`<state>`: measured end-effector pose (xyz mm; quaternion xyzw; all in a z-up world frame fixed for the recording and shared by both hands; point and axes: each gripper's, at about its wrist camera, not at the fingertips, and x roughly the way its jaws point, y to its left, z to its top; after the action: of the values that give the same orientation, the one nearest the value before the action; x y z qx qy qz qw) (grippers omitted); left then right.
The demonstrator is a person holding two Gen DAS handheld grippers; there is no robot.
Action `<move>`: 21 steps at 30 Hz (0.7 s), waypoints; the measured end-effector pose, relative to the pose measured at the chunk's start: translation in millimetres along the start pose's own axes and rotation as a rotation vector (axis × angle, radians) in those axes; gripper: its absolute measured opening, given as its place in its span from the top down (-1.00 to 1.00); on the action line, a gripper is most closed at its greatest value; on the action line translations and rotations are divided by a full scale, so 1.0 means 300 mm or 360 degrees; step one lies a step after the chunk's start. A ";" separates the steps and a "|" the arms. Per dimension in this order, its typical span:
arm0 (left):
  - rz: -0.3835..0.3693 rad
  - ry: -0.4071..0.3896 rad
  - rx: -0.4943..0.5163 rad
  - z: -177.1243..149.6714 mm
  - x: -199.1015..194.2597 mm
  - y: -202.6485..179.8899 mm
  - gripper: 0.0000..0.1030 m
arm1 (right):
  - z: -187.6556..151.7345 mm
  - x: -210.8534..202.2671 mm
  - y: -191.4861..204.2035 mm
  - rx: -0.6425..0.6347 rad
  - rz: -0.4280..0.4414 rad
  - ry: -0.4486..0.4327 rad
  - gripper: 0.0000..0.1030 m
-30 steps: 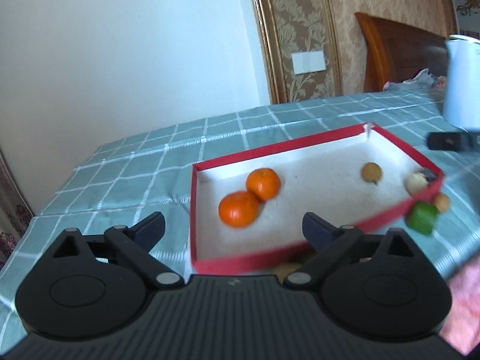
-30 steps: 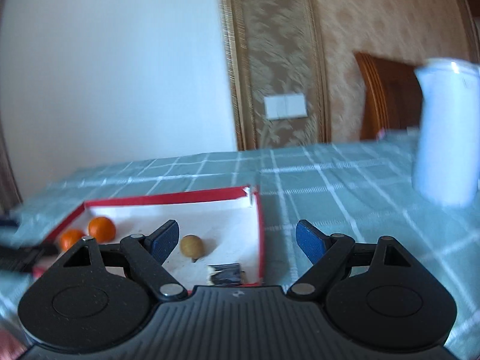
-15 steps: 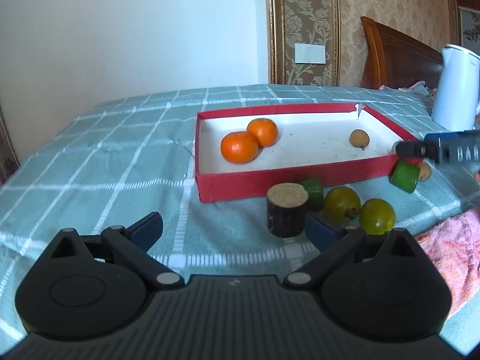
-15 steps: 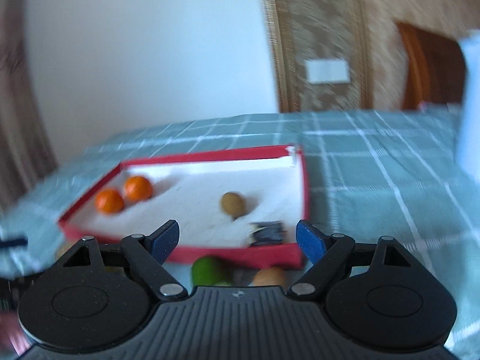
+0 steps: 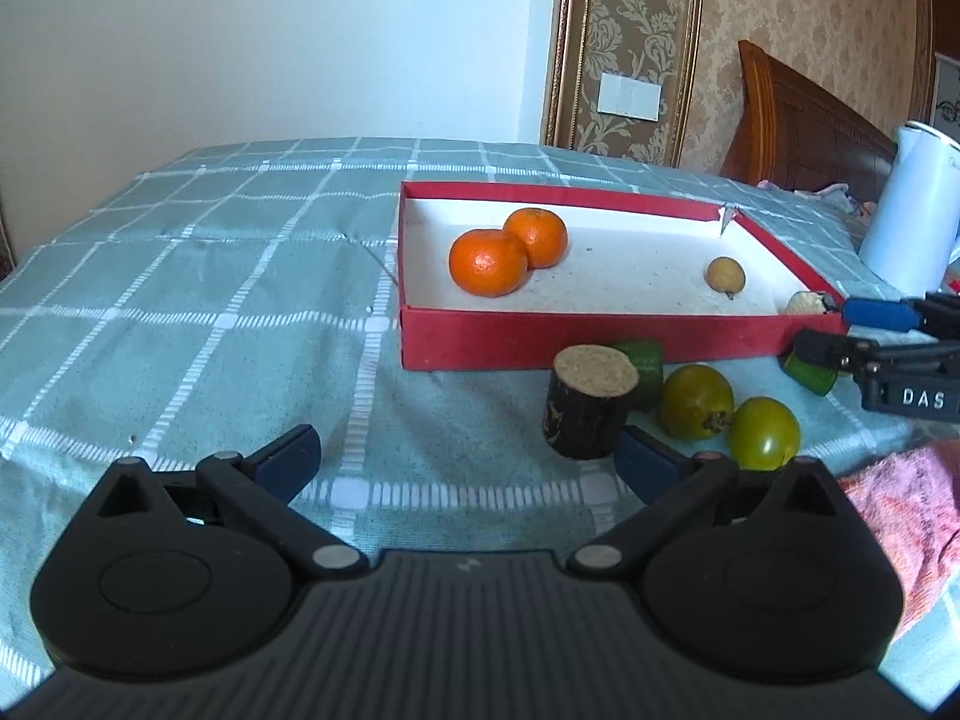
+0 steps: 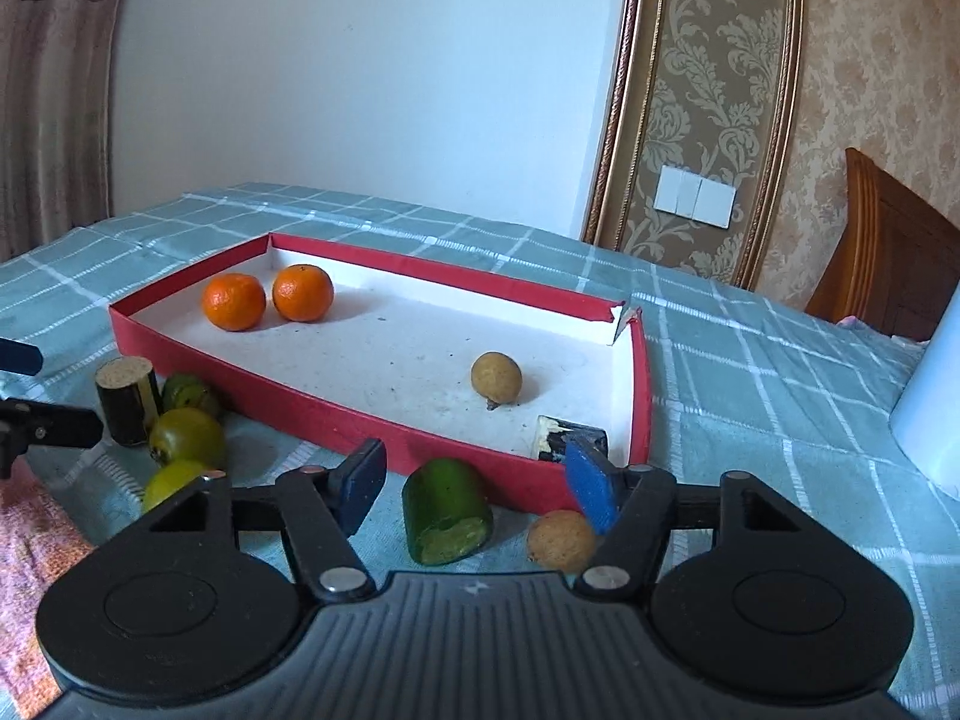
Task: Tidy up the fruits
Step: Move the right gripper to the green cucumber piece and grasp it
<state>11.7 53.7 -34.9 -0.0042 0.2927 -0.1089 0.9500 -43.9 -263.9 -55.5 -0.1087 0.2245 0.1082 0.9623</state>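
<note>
Right gripper (image 6: pixel 477 489) closing, nothing yet pinched: green chunk (image 6: pixel 447 511) lies on the cloth between the jaws, pads not touching it. Brown fruit (image 6: pixel 561 540) just under the right pad. Red tray (image 6: pixel 336 411) straight ahead. Left gripper (image 5: pixel 465 456) wide open and empty, log stub (image 5: pixel 591 399) and two green fruits (image 5: pixel 696 402) ahead-right. Chunk looks light, firm, smooth-skinned, likely slippery; best pinched across the round sides, not the cut face.

2 oranges (image 5: pixel 507 249) sit in the red box (image 5: pixel 588 339); left tool (image 5: pixel 465 459) opening, empty.
</note>
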 end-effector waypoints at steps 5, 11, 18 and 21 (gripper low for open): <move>-0.0015 0.0004 0.0023 0.001 0.002 -0.008 -1.00 | -0.022 -0.001 0.017 -0.0025 0.0081 0.0047 -0.28; -0.0029 0.0016 0.0022 0.001 0.007 -0.008 -1.00 | -0.020 0.026 0.011 0.0005 0.0109 0.0107 -0.23; -0.0042 0.0022 0.0020 -0.001 0.011 -0.007 -1.00 | -0.020 0.047 0.005 0.0055 0.0105 0.0157 0.21; -0.0032 0.0028 0.0016 -0.001 0.013 -0.007 -1.00 | -0.021 0.045 0.001 0.0075 0.0084 0.0154 0.34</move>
<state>14.1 50.8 -37.2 -0.0013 0.3004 -0.1201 0.9462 -34.9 -263.0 -67.1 -0.0851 0.2760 0.1227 0.9495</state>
